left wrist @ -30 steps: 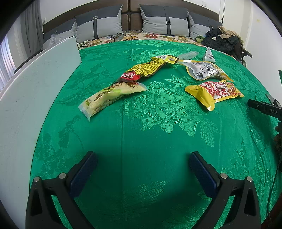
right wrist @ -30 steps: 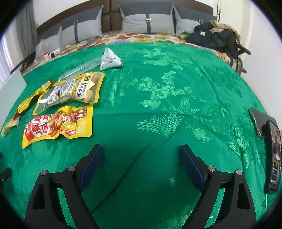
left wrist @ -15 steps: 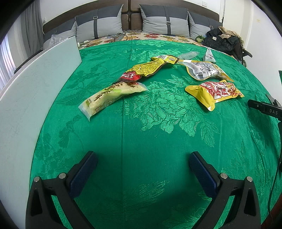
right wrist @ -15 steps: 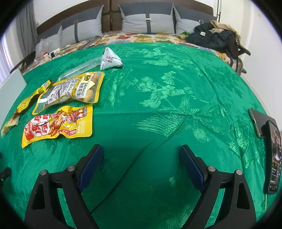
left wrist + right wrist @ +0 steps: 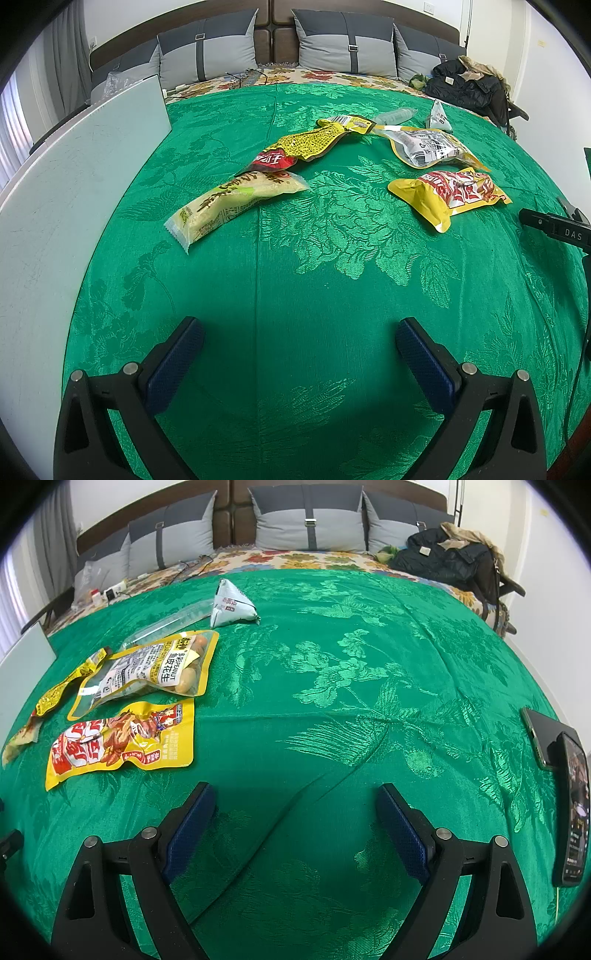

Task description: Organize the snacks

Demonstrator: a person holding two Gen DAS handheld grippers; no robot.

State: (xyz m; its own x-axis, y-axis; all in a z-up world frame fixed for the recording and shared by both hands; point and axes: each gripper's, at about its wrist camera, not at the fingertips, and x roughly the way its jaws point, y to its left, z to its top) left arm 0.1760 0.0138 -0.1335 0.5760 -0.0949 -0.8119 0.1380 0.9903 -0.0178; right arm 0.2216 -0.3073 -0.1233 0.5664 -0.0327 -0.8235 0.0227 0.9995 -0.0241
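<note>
The left gripper hangs over the green cloth with its jaws spread wide and nothing between them. From it, the pale long packet lies at about 11 o'clock, well apart, and the yellow mesh-print packet sits just beyond, its red end touching or overlapping the pale one. At 1 o'clock lies the yellow-and-red pouch, and past that the peanut pouch.

The right gripper is likewise spread and empty. The yellow-and-red pouch lies at its 10 o'clock, the peanut pouch just beyond, and the grey triangular packet near 11 o'clock, farther off.

Only the left view shows the pale long packet and the white board along the cloth's 9 o'clock edge. Only the right view shows the phones at 3 o'clock and the peanut pouch's printed front.
</note>
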